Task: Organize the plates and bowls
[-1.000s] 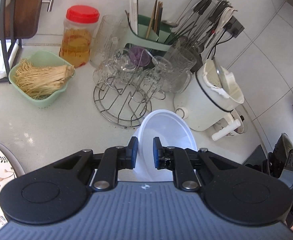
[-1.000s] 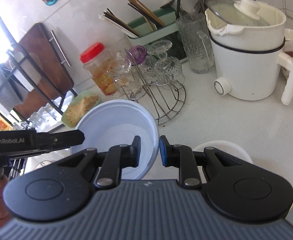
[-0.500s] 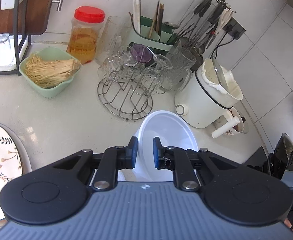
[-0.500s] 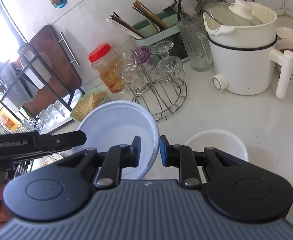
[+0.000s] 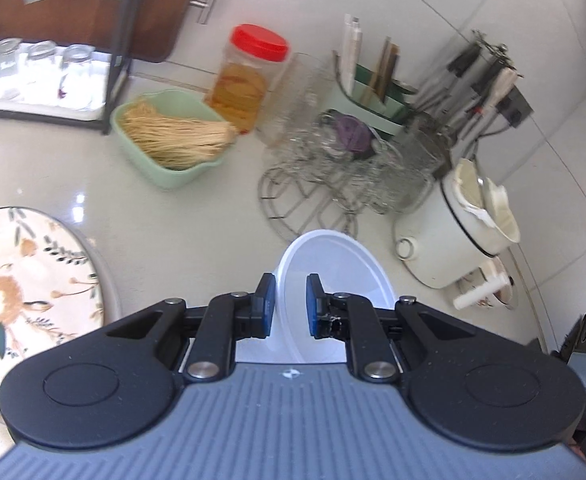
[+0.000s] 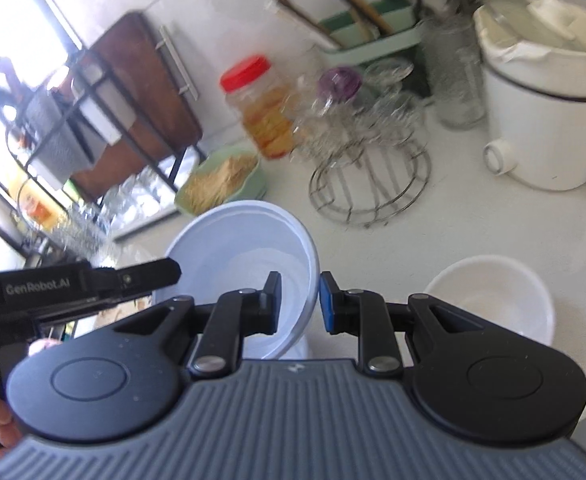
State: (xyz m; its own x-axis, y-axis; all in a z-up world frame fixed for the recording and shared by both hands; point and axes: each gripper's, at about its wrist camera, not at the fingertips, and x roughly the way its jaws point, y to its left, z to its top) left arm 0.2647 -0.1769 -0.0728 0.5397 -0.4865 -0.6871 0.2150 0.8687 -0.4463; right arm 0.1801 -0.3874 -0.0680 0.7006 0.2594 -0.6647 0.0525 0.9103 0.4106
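A pale blue-white bowl (image 6: 241, 264) is held off the counter, tilted, its rim caught between the fingers of both the left gripper (image 5: 289, 304) and the right gripper (image 6: 299, 300). A white bowl (image 6: 493, 300) sits upright right of the right tongs. A floral plate (image 5: 25, 292) lies flat left of the left tongs.

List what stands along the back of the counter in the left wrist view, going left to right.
Tray of upturned glasses → green dish of noodles → red-lidded jar → wire rack of glass cups → white pot.
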